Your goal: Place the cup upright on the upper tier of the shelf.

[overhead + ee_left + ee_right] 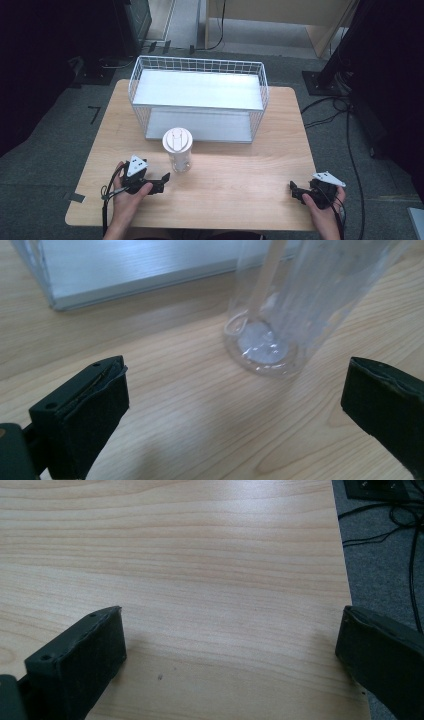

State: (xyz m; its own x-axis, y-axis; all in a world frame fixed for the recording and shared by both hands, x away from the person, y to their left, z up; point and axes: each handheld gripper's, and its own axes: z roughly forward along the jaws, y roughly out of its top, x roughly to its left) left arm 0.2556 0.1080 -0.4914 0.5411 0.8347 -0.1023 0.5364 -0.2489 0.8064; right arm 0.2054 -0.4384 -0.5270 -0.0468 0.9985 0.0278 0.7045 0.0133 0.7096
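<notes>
- Tumbler point(178, 150), clear plastic with a white lid, is standing upright on the counter point(240, 175), just in front of the white wire shelf rack point(197, 97) and not touching it.
- Up close in the left gripper view the tumbler point(295, 305) looks empty apart from a straw-like stick inside, base flat on the wood.
- Left claw point(162, 180) sits near its base, jaws spread wide and pointed at it, nothing between them. So my read is the grab hasn't happened yet.
- Right claw point(295, 190) is well apart, near the counter's right edge, also spread, with bare wood ahead of it.
- Both rack shelves look bare. If the cup is headed there, basically everything is still to do: close in, pinch, lift, place.
</notes>
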